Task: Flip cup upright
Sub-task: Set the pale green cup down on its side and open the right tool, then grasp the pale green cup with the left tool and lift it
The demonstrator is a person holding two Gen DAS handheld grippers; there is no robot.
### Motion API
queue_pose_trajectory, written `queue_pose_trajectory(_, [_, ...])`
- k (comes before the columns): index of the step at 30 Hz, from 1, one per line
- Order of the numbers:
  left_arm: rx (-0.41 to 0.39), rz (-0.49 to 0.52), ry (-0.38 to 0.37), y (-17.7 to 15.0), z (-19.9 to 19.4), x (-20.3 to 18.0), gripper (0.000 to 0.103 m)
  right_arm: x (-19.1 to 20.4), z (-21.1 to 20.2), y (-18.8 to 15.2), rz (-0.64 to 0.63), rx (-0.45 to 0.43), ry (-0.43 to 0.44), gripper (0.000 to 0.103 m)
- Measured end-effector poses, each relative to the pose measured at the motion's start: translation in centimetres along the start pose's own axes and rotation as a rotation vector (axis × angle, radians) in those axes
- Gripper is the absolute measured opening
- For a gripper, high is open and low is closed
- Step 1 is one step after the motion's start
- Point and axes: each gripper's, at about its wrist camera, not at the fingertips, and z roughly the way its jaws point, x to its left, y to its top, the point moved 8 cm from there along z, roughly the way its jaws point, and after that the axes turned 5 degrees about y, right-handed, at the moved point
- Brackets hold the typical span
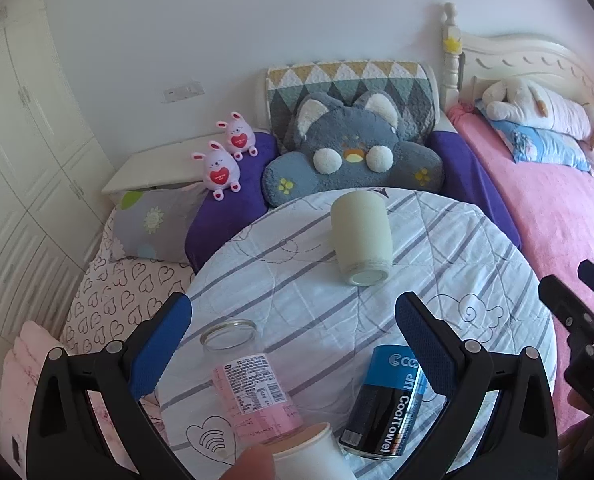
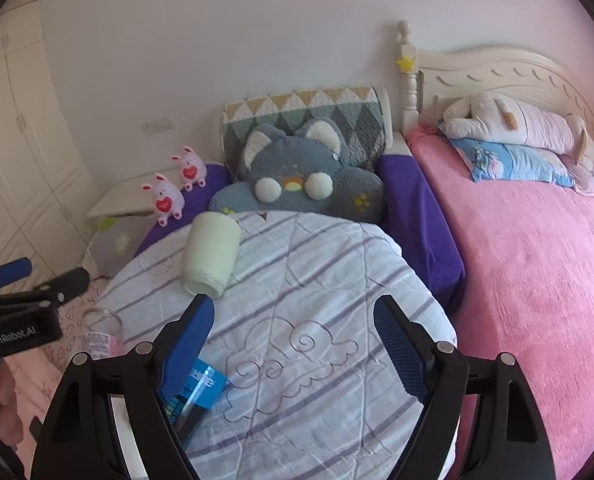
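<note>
A pale green cup (image 1: 361, 236) lies on its side on the round table with the striped white cloth (image 1: 297, 280), its base turned toward me. It also shows in the right wrist view (image 2: 211, 256), at the table's far left. My left gripper (image 1: 293, 312) is open and empty, short of the cup, above the table's near part. My right gripper (image 2: 293, 316) is open and empty, its left finger (image 2: 189, 344) just in front of the cup's base. A white paper cup (image 1: 313, 456) stands at the near edge below the left gripper.
A glass jar with a pink label (image 1: 245, 376) and a black-and-blue CoolTowel can (image 1: 389, 400) lie on the near table. A grey cat cushion (image 1: 349, 156) and purple cover (image 1: 233, 200) lie behind it. A pink bed (image 2: 537, 264) is on the right, white wardrobes (image 1: 17, 140) on the left.
</note>
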Motion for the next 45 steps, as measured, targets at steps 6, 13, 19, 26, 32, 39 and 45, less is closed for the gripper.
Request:
queue_pose_trajectory(6, [0.001,-0.019,0.032,-0.3,0.5,1.9,0.103,1.5,3.3,-0.1,0.083,0.054,0.169,0.083])
queue_pose_trajectory(13, [0.043,-0.056,0.02,-1.2,2.1,3.7,0.103,3.6,6.1,-0.7,0.029,0.08,0.105,0.083])
queue_pose_trajectory(19, [0.068,-0.068,0.026,-1.8,3.4,3.9,0.103,4.4,6.8,-1.1,-0.036,0.103,0.051,0.083])
queue_pose_trajectory(26, [0.083,-0.025,0.033,-1.7,4.3,2.3,0.103,3.6,6.6,-1.1,-0.058,0.121,-0.001,0.083])
queue_pose_trajectory(32, [0.142,0.002,-0.001,-1.6,6.3,0.1,0.103,2.5,7.0,-1.3,-0.044,0.141,-0.009,0.083])
queue_pose_trajectory(39, [0.195,0.015,-0.074,-0.5,8.4,-3.1,0.103,0.6,7.7,-1.1,-0.015,0.155,-0.018,0.083])
queue_pose_trajectory(45, [0.233,0.005,-0.1,1.0,11.1,-4.6,0.103,-0.7,8.6,-0.7,0.004,0.159,-0.025,0.083])
